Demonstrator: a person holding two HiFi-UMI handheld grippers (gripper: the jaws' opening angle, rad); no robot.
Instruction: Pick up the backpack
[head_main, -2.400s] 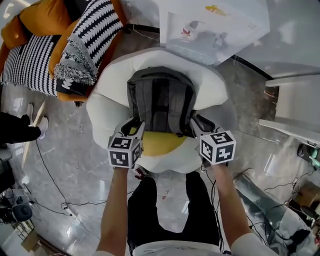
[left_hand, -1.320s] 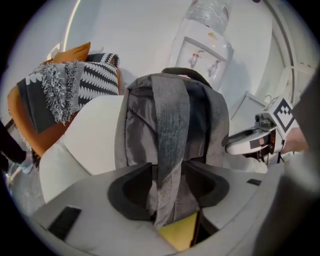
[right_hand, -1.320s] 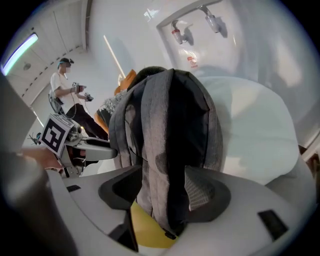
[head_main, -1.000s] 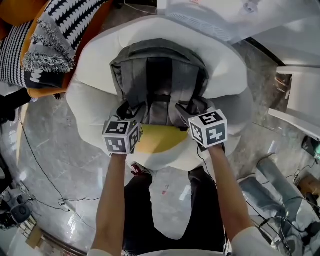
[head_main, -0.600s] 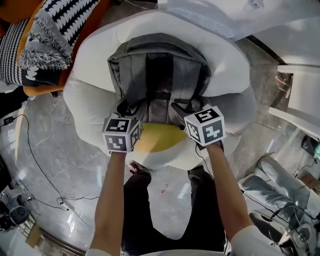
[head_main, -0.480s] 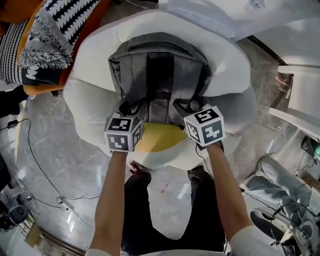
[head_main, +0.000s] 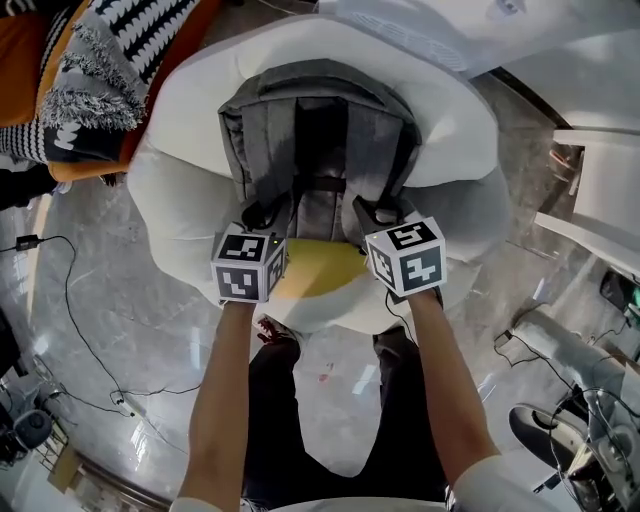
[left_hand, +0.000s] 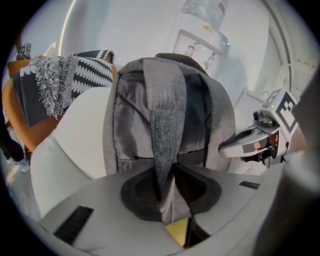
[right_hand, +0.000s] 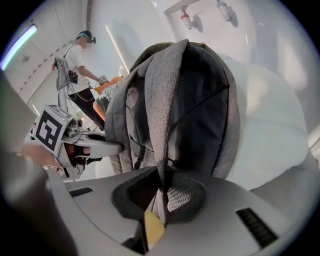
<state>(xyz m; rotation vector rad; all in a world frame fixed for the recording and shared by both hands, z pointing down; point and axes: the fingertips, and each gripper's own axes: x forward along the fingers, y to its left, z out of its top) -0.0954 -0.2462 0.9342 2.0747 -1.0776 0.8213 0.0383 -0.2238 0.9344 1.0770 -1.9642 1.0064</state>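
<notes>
**Item 1, backpack** (head_main: 318, 140): grey with a dark centre panel. It stands upright against the back of a white beanbag seat (head_main: 175, 200), strap side toward the person. In the head view it sits at 12 o'clock from both claws, and its base meets the seat's yellow patch (head_main: 320, 275).

**Item 2, left claw** (left_hand: 167, 189): its jaws have just been closing and now pinch the left strap (left_hand: 164, 115) low down. The grey webbing is squeezed flat between the dark pads. The marker cube sits at 6 o'clock of the strap in the head view.

**Item 3, right claw** (right_hand: 161, 192): its jaws have just been closing and are clamped on the right strap (right_hand: 161, 110) near its lower end. A bit of white mesh shows beside the pads. In the head view this claw lies at 3 o'clock from the left one, and the two are near but apart.

**Item 4, surroundings:**
- A black-and-white striped throw (head_main: 120, 60) with a fringed edge lies on an orange sofa (head_main: 20, 50), at 10 o'clock from the backpack.
- Thin black cables (head_main: 70, 300) trail over the glossy grey floor (head_main: 130, 350) at 8 o'clock.
- A water dispenser (left_hand: 202, 30) stands behind the seat at 12 o'clock.
- A person (right_hand: 80, 62) stands in the background of the right gripper view at 10 o'clock
</notes>
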